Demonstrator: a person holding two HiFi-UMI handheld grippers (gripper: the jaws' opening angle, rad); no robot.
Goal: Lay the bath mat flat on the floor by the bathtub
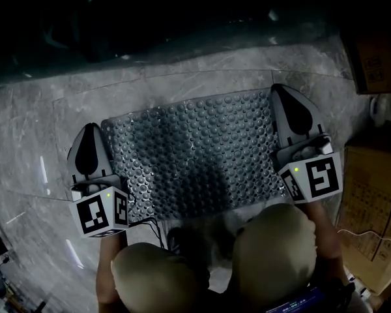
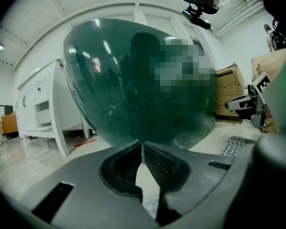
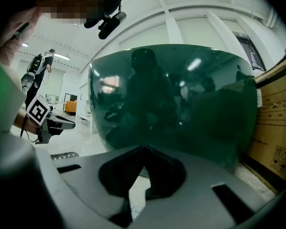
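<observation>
Tub [image 1: 182, 18]: dark, along the top. Floor [image 1: 39, 122]: marble. Mat [image 1: 195, 155]: flat, just beside the tub. Risk: a jaw tip catching an edge on lifting away could ruck it. Left gripper [image 1: 89, 130] at the mat's left edge, right gripper [image 1: 281, 91] over its right edge. Both pairs of jaws are closed tip to tip, with nothing seen held.

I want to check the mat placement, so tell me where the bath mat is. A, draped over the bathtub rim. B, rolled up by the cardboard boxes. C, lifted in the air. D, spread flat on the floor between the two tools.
D: the bath mat lies spread flat on the floor beside the dark bathtub, with the left tool at its left edge and the right tool at its right edge.
</observation>
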